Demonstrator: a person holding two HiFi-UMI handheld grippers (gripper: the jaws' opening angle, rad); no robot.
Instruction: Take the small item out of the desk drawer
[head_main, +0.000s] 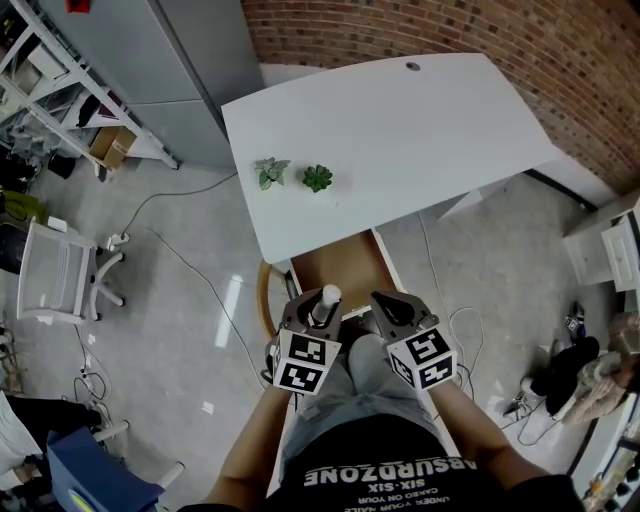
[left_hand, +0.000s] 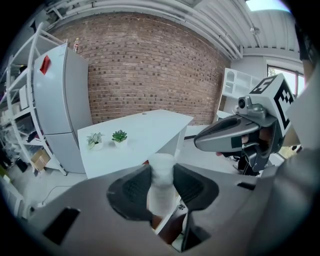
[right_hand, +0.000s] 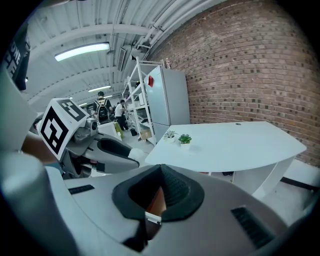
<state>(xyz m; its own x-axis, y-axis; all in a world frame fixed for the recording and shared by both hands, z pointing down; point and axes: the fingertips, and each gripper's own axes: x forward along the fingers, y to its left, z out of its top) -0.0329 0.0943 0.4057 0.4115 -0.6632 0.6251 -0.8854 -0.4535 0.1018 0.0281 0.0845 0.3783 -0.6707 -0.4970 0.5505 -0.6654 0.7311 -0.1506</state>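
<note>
The white surface (head_main: 400, 140) had its drawer (head_main: 345, 262) pulled out under the near edge. Over that drawer the left hand-held gripper (head_main: 318, 312) was clenched on the small white item (head_main: 328, 297), pads pressing both its sides, while the right hand-held gripper (head_main: 392, 303) hung beside it, jaws together on nothing. A good finish probably called for a firm squeeze, the item upright, and a straight lift clear of the drawer walls.

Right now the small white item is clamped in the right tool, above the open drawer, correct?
Not quite: the small white item is clamped in the left tool, not the right, above the open drawer. The left gripper view shows it between that tool's pads; the right tool is shut on nothing.
</note>
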